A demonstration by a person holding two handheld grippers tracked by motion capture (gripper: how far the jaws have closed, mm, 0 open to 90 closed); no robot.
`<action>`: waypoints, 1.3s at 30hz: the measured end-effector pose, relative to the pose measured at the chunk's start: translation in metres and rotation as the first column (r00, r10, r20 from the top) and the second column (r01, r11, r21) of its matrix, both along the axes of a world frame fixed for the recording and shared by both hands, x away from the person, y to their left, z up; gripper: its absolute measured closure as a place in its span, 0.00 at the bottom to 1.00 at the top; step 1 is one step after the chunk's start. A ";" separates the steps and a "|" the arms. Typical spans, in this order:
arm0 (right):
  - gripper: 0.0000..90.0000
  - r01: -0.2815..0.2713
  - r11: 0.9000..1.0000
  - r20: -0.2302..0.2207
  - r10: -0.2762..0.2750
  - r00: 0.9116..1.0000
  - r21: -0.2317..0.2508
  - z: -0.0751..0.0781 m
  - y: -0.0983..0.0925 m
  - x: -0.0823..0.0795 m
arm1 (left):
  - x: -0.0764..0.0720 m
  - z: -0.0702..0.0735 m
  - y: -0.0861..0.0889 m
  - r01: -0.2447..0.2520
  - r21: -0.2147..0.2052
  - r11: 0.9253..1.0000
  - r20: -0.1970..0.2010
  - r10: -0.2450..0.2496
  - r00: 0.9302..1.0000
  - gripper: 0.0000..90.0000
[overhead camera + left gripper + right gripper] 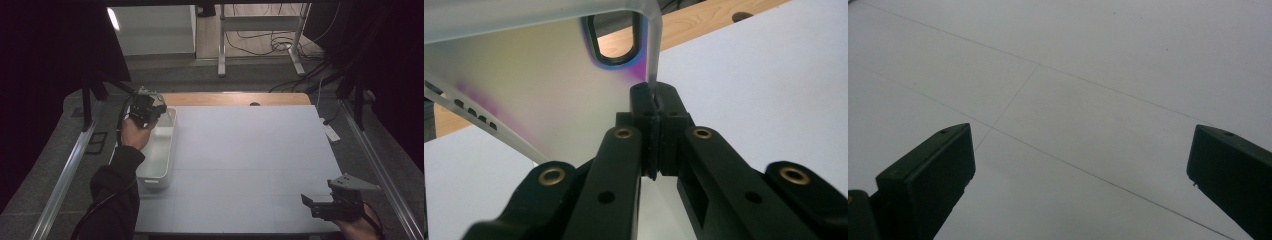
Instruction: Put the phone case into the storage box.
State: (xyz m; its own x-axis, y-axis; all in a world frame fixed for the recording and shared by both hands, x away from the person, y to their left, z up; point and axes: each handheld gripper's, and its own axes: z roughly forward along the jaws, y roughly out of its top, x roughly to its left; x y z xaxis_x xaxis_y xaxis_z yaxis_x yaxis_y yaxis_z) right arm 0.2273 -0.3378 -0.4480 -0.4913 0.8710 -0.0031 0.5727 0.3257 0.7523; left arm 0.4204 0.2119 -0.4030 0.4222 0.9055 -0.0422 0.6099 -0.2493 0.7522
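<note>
One white plastic bin sits at the left edge of the tabletop. It is long, smooth and shiny, with round corners and an oval handle hole in its end wall. The left gripper is at the far end of the bin, and its two black fingers are pinched tight on the thin side wall near that hole. The tabletop is flat, pale and matte, with thin lines on it and a wooden strip at the far edge. The right gripper is well apart, near the right front corner, its two blocky black fingers spread wide over bare tabletop.
</note>
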 end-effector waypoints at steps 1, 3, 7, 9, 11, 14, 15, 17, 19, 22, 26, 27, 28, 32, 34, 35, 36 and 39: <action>0.00 0.000 1.000 0.000 0.000 1.000 -0.001 0.000 0.000 0.000 | 0.001 -0.001 -0.001 -0.004 0.000 1.000 -0.001 0.004 1.000 0.98; 0.00 -0.002 1.000 0.000 0.002 1.000 -0.003 0.000 0.000 0.000 | 0.004 -0.003 -0.002 -0.009 0.000 1.000 -0.005 0.009 1.000 0.98; 0.00 -0.006 1.000 -0.001 0.006 1.000 -0.004 0.000 0.000 0.000 | 0.007 -0.008 -0.004 -0.022 0.005 1.000 -0.008 0.022 1.000 0.98; 0.00 -0.009 1.000 -0.001 0.009 1.000 -0.006 0.000 0.000 0.000 | 0.009 -0.010 -0.005 -0.026 0.010 1.000 -0.009 0.026 1.000 0.98; 0.00 -0.009 1.000 -0.002 0.009 1.000 -0.006 0.000 0.001 0.000 | 0.010 -0.011 -0.006 -0.031 0.010 0.999 -0.011 0.031 0.999 0.98; 0.00 -0.012 1.000 -0.001 0.012 1.000 -0.006 0.000 0.001 0.000 | 0.014 -0.016 -0.007 -0.044 0.013 0.999 -0.017 0.044 0.999 0.98; 0.00 -0.012 1.000 -0.001 0.012 1.000 -0.006 0.000 0.001 0.000 | 0.014 -0.016 -0.007 -0.044 0.013 0.999 -0.017 0.044 0.999 0.98; 0.00 -0.014 1.000 0.000 0.014 1.000 -0.008 0.000 0.001 0.000 | 0.016 -0.020 -0.007 -0.053 0.013 0.999 -0.022 0.053 0.998 0.98; 0.00 -0.018 1.000 0.000 0.018 1.000 -0.009 0.000 0.001 0.000 | 0.018 -0.023 -0.007 -0.057 0.013 0.998 -0.026 0.057 0.998 0.98; 0.00 -0.021 1.000 0.000 0.021 1.000 -0.011 0.000 0.002 0.000 | 0.020 -0.026 -0.008 -0.063 0.014 0.998 -0.031 0.064 0.997 0.98; 0.00 -0.025 1.000 0.000 0.025 1.000 -0.015 0.000 0.002 0.000 | 0.022 -0.031 -0.010 -0.067 0.017 0.998 -0.037 0.068 0.997 0.98; 0.00 -0.025 1.000 0.000 0.025 1.000 -0.015 0.000 0.002 0.000 | 0.023 -0.032 -0.010 -0.068 0.016 0.998 -0.040 0.069 0.997 0.98; 0.00 -0.026 1.000 0.001 0.026 1.000 -0.016 0.000 0.002 0.000 | 0.023 -0.032 -0.010 -0.068 0.016 0.998 -0.040 0.069 0.997 0.98; 0.00 -0.028 0.999 0.001 0.028 1.000 -0.015 0.000 0.002 0.000 | 0.026 -0.037 -0.012 -0.075 0.023 0.997 -0.049 0.076 0.996 0.98; 0.00 -0.030 0.999 0.000 0.030 1.000 -0.017 -0.001 0.002 0.000 | 0.027 -0.040 -0.012 -0.081 0.024 0.996 -0.052 0.082 0.995 0.98; 0.00 -0.031 0.999 0.001 0.031 1.000 -0.018 -0.001 0.002 0.000 | 0.028 -0.041 -0.012 -0.084 0.025 0.996 -0.053 0.085 0.995 0.98; 0.00 -0.031 0.999 0.000 0.031 1.000 -0.019 0.000 0.002 0.000 | 0.028 -0.042 -0.013 -0.085 0.024 0.996 -0.054 0.086 0.995 0.98; 0.00 -0.032 0.999 0.000 0.032 0.999 -0.019 0.000 0.002 0.000 | 0.030 -0.045 -0.014 -0.087 0.026 0.996 -0.059 0.089 0.994 0.98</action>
State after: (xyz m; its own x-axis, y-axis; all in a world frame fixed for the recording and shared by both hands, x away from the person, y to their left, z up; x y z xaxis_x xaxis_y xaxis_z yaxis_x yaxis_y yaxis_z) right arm 0.2269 -0.3356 -0.4483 -0.5192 0.8544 -0.0197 0.5611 0.3582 0.7462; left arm 0.4502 0.1983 -0.4482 0.3383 0.9400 -0.0432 0.6741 -0.2101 0.7082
